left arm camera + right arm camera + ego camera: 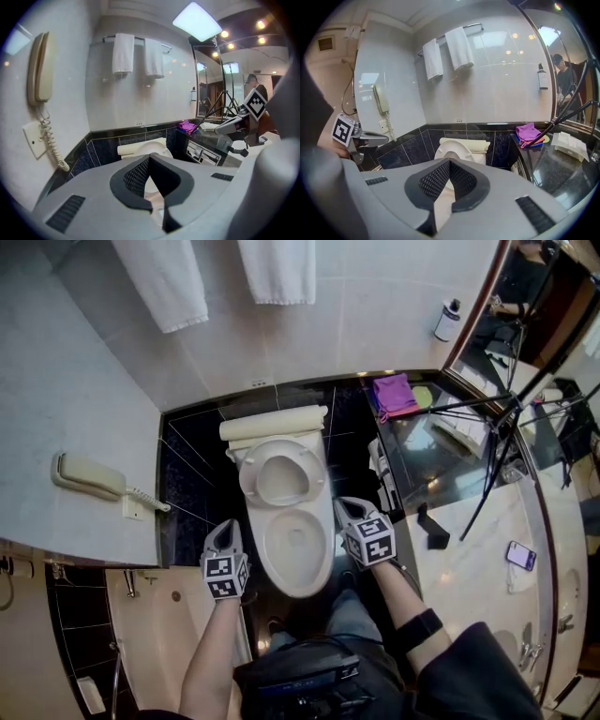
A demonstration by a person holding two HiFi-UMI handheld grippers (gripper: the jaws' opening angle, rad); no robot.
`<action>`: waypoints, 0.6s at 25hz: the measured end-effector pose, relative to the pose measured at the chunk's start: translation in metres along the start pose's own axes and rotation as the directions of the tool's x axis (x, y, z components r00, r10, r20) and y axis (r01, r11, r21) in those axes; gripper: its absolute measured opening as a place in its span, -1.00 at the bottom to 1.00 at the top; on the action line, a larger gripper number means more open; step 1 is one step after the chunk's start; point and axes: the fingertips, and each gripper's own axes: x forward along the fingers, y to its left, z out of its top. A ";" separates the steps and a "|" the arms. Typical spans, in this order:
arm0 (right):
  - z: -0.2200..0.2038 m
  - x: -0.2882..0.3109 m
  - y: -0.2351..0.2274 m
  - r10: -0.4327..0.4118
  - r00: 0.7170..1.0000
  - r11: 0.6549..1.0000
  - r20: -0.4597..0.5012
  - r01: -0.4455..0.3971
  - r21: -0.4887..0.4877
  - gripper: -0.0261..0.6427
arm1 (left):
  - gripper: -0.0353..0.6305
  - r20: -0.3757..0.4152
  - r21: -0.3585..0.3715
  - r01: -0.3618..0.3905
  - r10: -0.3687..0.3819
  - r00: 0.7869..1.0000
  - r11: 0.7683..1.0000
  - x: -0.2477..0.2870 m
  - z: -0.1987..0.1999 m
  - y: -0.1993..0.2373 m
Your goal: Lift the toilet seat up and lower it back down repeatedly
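Both my left claw (pixel 225 529) and right claw (pixel 347 506) are clenched and empty, one on each side of the bowl (pixel 295 545). The seat (pixel 281 474) stands raised. Next step: hook its rim and lower it.

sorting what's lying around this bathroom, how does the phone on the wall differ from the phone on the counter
The wall phone is a cream, curved handset with a coiled cord. The counter phone is a thin flat slab with a purplish face and no cord in sight. The wall phone is mounted on the left wall, while the counter phone lies flat on the pale counter at the right. Both are phones, and nothing touches either.
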 end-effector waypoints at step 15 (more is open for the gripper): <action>-0.004 -0.053 0.024 -0.096 0.995 0.995 0.039 0.097 -0.025 -0.88 | -0.89 0.045 -0.045 0.008 -0.006 0.999 0.999 -0.084 -0.007 0.022</action>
